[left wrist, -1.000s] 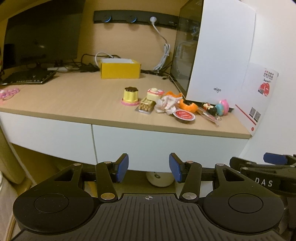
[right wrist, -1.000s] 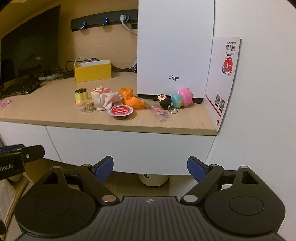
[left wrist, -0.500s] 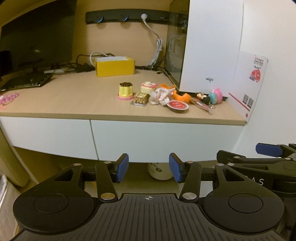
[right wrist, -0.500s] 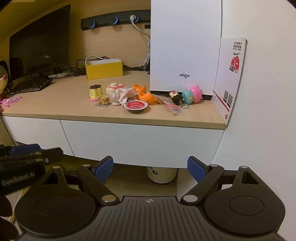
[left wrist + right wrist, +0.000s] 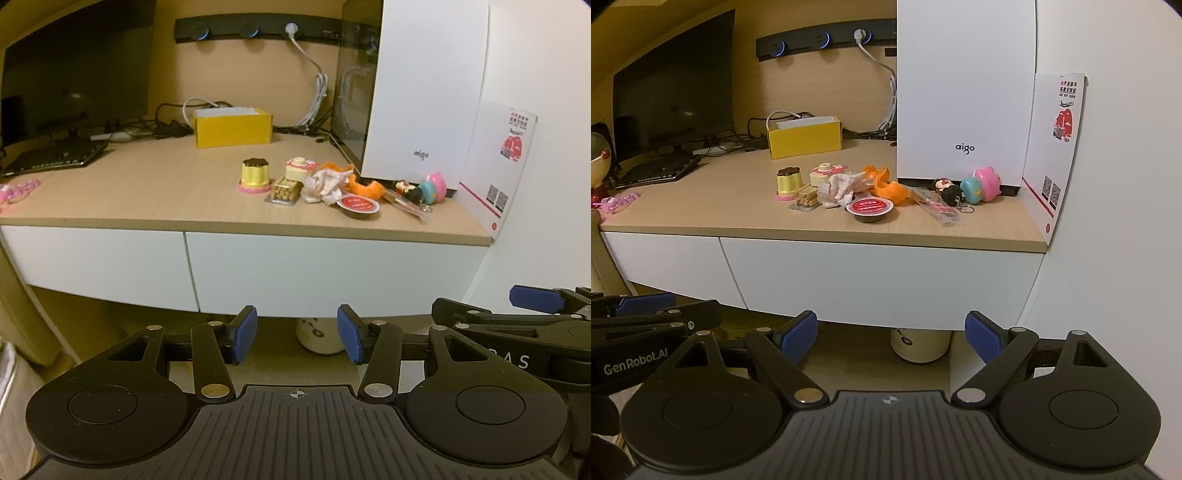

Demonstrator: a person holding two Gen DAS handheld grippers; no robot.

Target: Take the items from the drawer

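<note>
Landmark: white computer case [image 5: 428, 92] standing at the right rear of the desk top [image 5: 147, 192].
Drawer: right-hand white drawer front [image 5: 332, 273], under the desk edge below the case; flush with its neighbour, shut, no handle visible. Long axis runs left to right along the desk edge.
Left drawer: second white front [image 5: 96, 262], down and to the left of the case, also shut.
Items: a loose cluster on the desk top just left of and in front of the case foot.
Item looks: yellow pudding toy with dark top [image 5: 255, 177]; small cake piece [image 5: 297, 169]; pack of stick biscuits [image 5: 284, 192]; crumpled pale wrapper [image 5: 325, 186]; orange peel-like shape [image 5: 364, 186]; red-lidded round tub [image 5: 360, 205]; dark doll keyring [image 5: 947, 190]; teal and pink round toys [image 5: 980, 184].
Left gripper: [image 5: 295, 334] spread, nothing between the blue pads [image 5: 245, 334]; held below and in front of the drawer's lower edge.
Right gripper: [image 5: 891, 338] spread wider, empty; also low, under the drawer beneath the case.
Key relation: drawer front lies up and ahead of both claws; both sit about equally near.
Stage: fits either a drawer never emptied or items already out and the drawer pushed shut; contents hidden.
Yellow box: [image 5: 232, 127] well left of the case, toward the back wall.
</note>
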